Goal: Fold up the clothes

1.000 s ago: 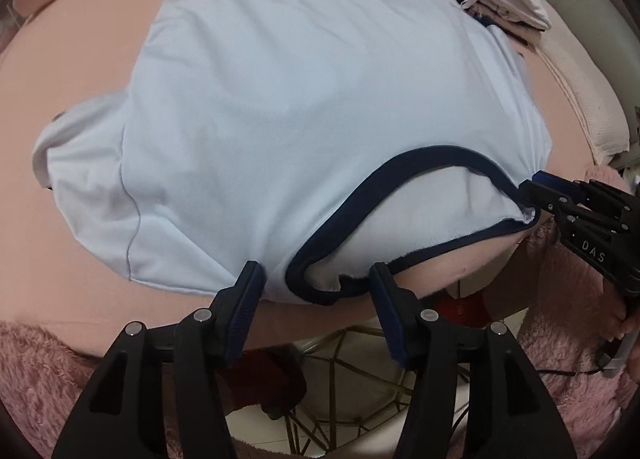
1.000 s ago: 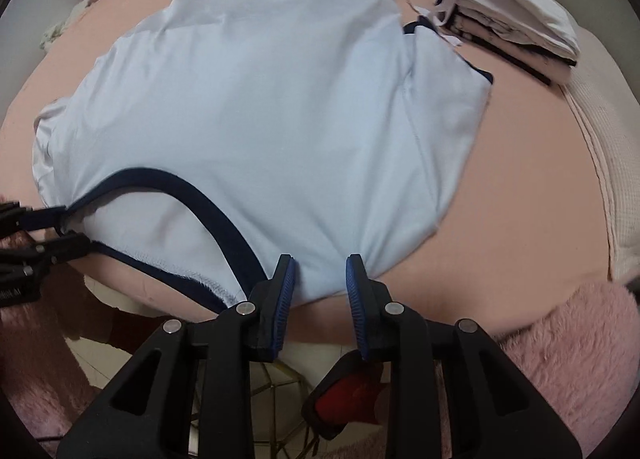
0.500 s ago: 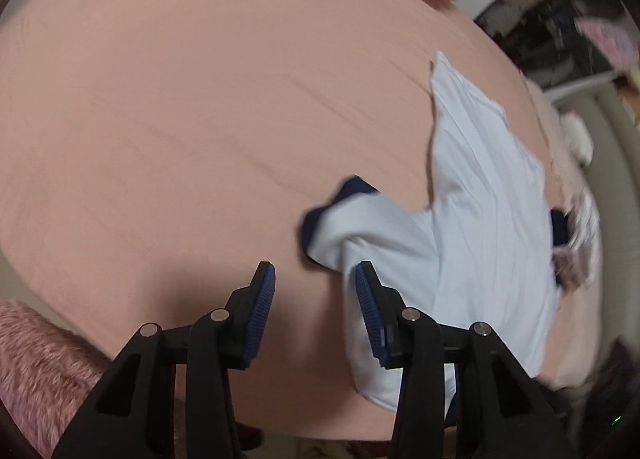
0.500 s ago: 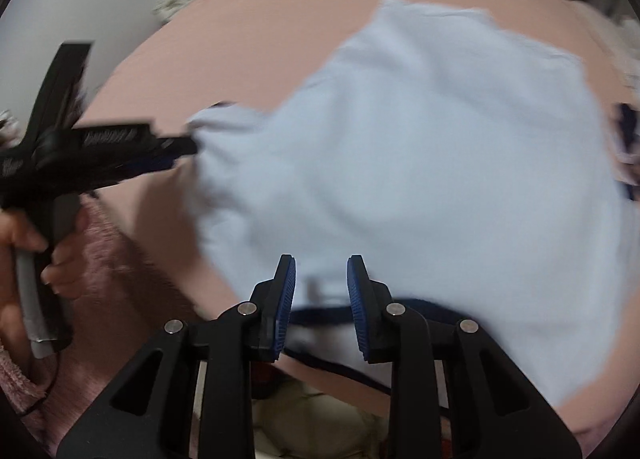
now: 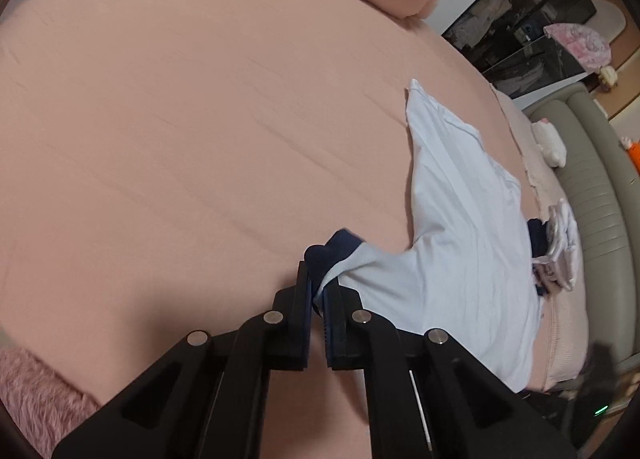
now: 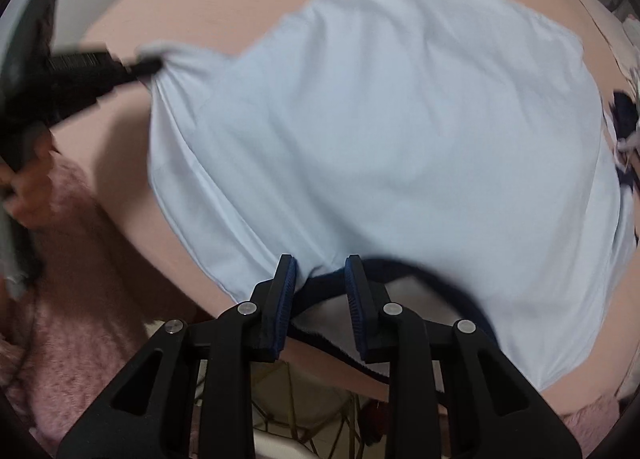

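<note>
Black-framed left tool (image 5: 316, 291) has just closed its jaws on the navy-cuffed sleeve of the pale blue shirt (image 5: 460, 243); right tool (image 6: 320, 283) stands narrowly parted around the navy collar, pads not visibly pressing; shirt lies spread on the pink bed (image 5: 180, 131), folded stack (image 5: 560, 255) at its far right.

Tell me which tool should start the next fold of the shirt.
Left, probably. The left tool has just closed on the shirt's navy-cuffed sleeve; the right tool only straddles the collar, its jaws apart.
</note>
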